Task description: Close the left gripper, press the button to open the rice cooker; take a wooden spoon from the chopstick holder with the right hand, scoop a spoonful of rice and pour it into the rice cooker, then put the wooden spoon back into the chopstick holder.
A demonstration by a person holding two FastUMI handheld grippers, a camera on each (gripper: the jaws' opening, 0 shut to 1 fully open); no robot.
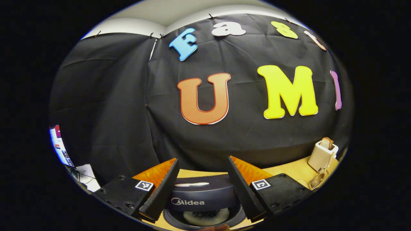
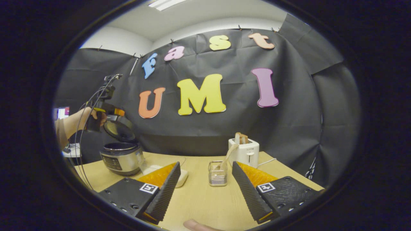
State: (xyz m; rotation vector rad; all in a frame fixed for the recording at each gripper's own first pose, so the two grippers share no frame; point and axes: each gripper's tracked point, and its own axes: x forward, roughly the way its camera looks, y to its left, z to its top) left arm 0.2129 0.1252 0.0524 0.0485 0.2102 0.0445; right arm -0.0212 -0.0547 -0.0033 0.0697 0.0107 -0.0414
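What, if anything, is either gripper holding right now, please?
Nothing: the left gripper and right gripper are open and empty; the spoon sits in its holder.

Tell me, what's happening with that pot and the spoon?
A person holds a gripper in each hand. The rice cooker already stands open, its lid tipped up, with the left gripper held above it. The right gripper is open, its fingers spread over the table, facing the chopstick holder. The wooden spoon sits in it, not yet picked up. A toaster stands behind.
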